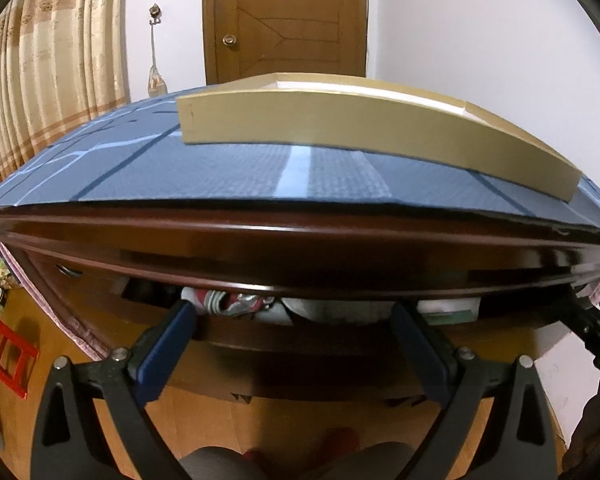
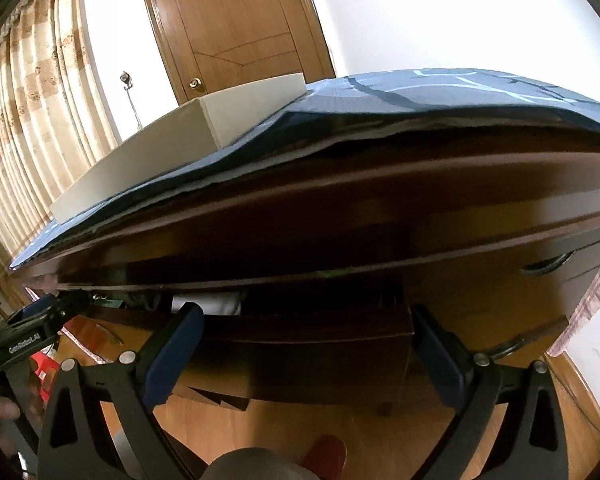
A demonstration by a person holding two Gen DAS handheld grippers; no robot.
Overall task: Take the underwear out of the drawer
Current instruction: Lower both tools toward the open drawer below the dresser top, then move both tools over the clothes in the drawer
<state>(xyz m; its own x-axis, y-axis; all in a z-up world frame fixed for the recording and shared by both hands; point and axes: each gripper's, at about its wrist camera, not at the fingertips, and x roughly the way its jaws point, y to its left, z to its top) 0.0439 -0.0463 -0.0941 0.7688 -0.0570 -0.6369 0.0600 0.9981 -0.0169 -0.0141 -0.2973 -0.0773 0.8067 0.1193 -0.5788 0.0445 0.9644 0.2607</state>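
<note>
Left wrist view: the left gripper point(image 1: 292, 320) is seen nearest, its jaws held wide apart with nothing between them, just in front of the drawer point(image 1: 300, 340).
Left fingers: blue pads point(image 1: 164, 348) are pointed at the drawer's front edge.
Drawer: it is pulled partly out from under the dark wooden table point(image 1: 300, 240); only a narrow gap is shown.
Underwear: folded clothing point(image 1: 240, 304), striped in red, grey and white, is seen inside the drawer gap, just beyond the left gripper's fingertips; which piece is underwear cannot be told.
White fabric: a pale folded piece point(image 1: 448, 305) is lying in the drawer, towards the right of the striped clothing.
Table top: a blue patterned cloth point(image 1: 220, 168) is spread above the drawer, and a beige box point(image 1: 340, 128) is set on it.
Beyond the table: a wooden door point(image 1: 284, 20) and a curtain point(image 1: 40, 80) are seen.
Right wrist view: the right gripper point(image 2: 304, 340) is held before the same drawer's front, its jaws spread apart and empty; the left gripper is seen at the left edge.
Drawer interior from this side: a white piece point(image 2: 216, 304) is glimpsed in the gap.
</note>
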